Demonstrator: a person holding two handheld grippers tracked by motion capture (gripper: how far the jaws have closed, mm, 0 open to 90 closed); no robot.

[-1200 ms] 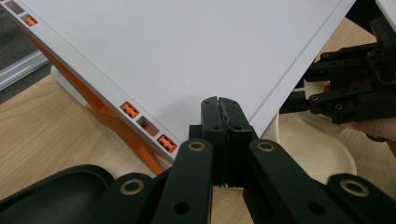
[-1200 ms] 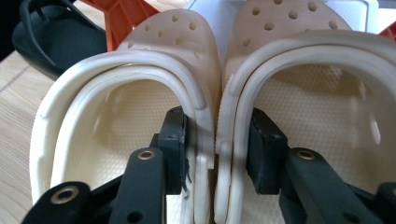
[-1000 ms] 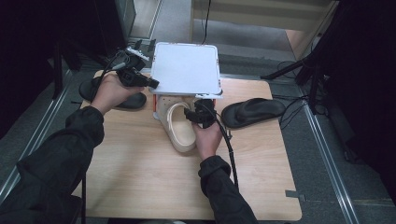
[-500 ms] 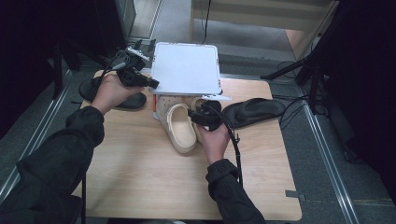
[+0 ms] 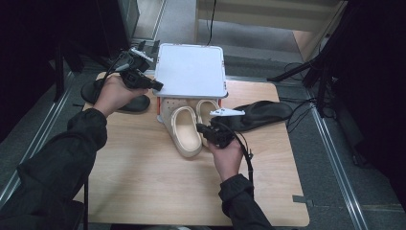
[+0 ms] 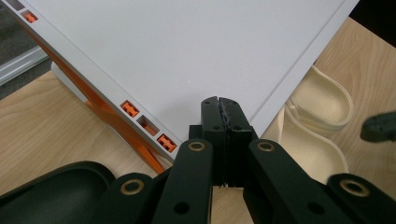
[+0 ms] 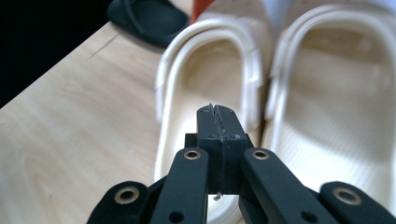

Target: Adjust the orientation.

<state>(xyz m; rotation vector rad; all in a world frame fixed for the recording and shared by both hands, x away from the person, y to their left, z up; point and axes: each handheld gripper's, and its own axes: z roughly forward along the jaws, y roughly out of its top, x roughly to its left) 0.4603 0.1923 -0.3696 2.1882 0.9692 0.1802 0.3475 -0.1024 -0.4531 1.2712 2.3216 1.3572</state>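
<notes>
Cream slippers [image 5: 184, 132] matt foam, probably; table [image 5: 143, 182] pale smooth wood.

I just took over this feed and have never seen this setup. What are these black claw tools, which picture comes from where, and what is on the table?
No robot here: a person holds a two-jaw tool in each hand. The high view looks down from above; the other two pictures come from cameras riding on each tool.

On the wooden table stands a white shelf with orange supports. Two cream foam clogs lie side by side, toes under the shelf. A black slipper lies at the left, another black slipper at the right.

The left gripper is shut and empty at the shelf's corner. The right gripper, just closed, holds nothing above the clogs.
</notes>
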